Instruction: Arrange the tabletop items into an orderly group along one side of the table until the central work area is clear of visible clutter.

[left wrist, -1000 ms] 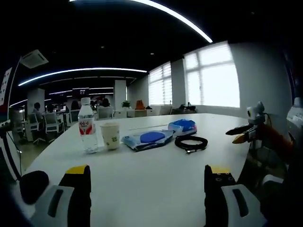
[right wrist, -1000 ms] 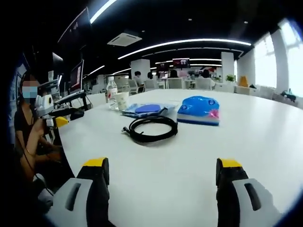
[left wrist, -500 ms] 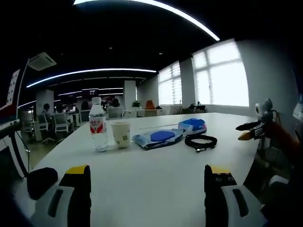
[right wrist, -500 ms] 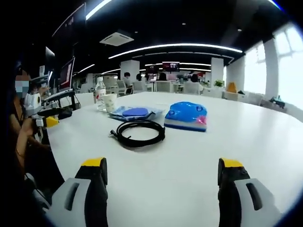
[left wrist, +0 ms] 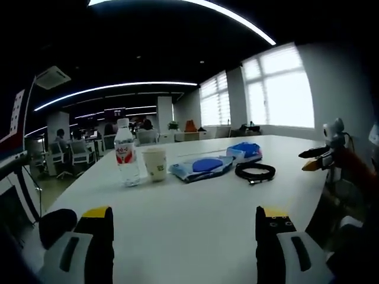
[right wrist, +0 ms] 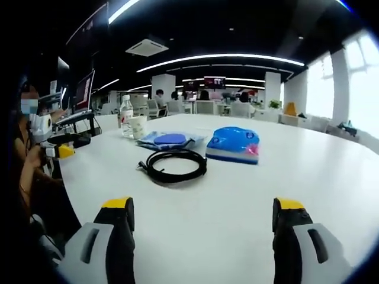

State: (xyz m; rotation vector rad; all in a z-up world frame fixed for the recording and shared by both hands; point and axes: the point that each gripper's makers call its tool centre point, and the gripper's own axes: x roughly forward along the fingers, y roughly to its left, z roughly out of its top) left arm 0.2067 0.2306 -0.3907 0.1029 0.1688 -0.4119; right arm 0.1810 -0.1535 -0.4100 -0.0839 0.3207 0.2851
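Observation:
On the white table [left wrist: 195, 213] stand a clear water bottle [left wrist: 126, 155] with a red label and a paper cup [left wrist: 156, 164] beside it. To their right lie a blue wipes pack [left wrist: 201, 167], a blue box [left wrist: 246, 151] and a coiled black cable [left wrist: 255, 172]. My left gripper [left wrist: 185, 220] is open over bare table, well short of them. In the right gripper view the cable [right wrist: 174, 165] lies nearest, then the blue box [right wrist: 234, 144], the wipes pack [right wrist: 167, 139], the cup [right wrist: 137, 126] and the bottle [right wrist: 125, 116]. My right gripper [right wrist: 202, 214] is open, nothing between its jaws.
A person [right wrist: 28, 171] sits at the table's left edge in the right gripper view. Office chairs and desks [left wrist: 65, 154] stand behind the table. Bright windows [left wrist: 278, 94] line the far wall. The table's near part is bare in both views.
Both views have shifted slightly with the hands; the left view sits a little closer to the bottle and cup. The items on the table have not moved.

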